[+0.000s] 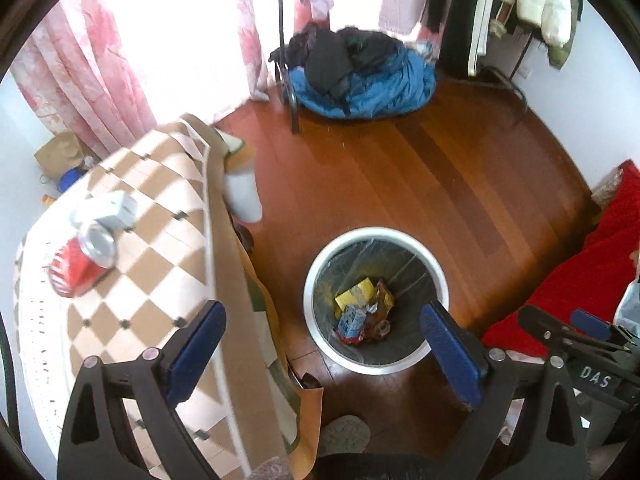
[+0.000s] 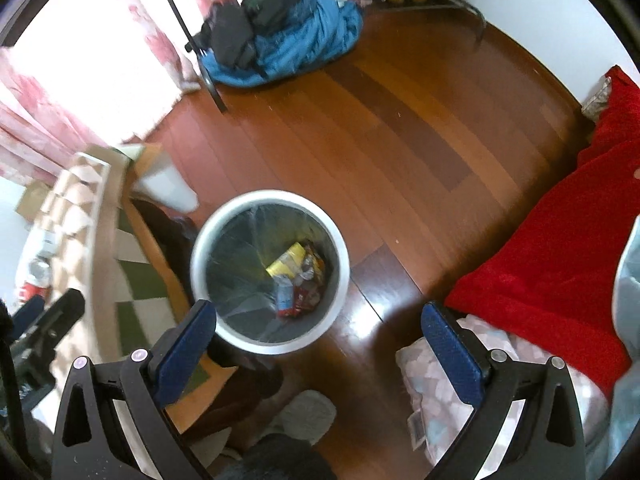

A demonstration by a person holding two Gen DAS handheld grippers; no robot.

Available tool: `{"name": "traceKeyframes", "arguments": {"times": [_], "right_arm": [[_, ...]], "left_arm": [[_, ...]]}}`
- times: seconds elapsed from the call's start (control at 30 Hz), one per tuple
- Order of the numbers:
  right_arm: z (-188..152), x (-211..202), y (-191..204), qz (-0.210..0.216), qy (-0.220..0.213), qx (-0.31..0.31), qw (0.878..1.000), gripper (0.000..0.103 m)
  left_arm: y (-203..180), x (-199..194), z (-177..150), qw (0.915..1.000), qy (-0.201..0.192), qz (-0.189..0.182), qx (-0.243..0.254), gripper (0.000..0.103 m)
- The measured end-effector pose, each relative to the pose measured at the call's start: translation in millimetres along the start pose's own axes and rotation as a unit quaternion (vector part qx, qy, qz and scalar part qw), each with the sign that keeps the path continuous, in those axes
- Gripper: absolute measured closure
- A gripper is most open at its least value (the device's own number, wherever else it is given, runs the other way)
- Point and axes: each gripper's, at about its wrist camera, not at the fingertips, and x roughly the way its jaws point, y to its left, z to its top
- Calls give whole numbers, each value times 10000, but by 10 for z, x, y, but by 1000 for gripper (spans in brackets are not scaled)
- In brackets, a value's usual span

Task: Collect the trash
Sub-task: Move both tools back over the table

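A white round trash bin (image 1: 316,276) (image 2: 200,248) with a clear liner stands on the wooden floor, holding a yellow box (image 1: 354,292) (image 2: 286,262) and several wrappers. My left gripper (image 1: 322,332) hangs open above the bin's near edge, nothing between its blue pads. My right gripper (image 2: 318,330) is open too, above the floor just in front of the bin, and empty. On the checkered table (image 1: 160,264) lie a crushed red can (image 1: 82,258) (image 2: 34,280) and a small white carton (image 1: 110,208). The right gripper (image 1: 592,328) shows at the left wrist view's right edge.
A blue bag (image 1: 368,88) (image 2: 288,48) with dark clothes lies by a clothes rack at the back. A red blanket (image 1: 580,272) (image 2: 568,248) covers a bed at right. A brown paper bag (image 1: 58,152) stands behind the table. A grey slipper (image 1: 344,434) (image 2: 306,412) is on the floor below.
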Motion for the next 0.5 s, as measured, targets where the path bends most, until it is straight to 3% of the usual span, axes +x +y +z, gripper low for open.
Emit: {"name": "traceKeyframes", "arguments": {"times": [0.17,0.3,0.5], "right_arm": [[76,-543,207,274,-351,-33,9990,0],[181,-842,652,577,-434,-267,9970,0],[244,-663,1798,1084,-84,-999,9890,0]], "left_arm": [[434,-504,156,9983,-435,-15,-393,3],[1067,-740,167,9935,-649,175,-914,3],[2389,-596,-211,9796,-326,734,-1840,3]]}}
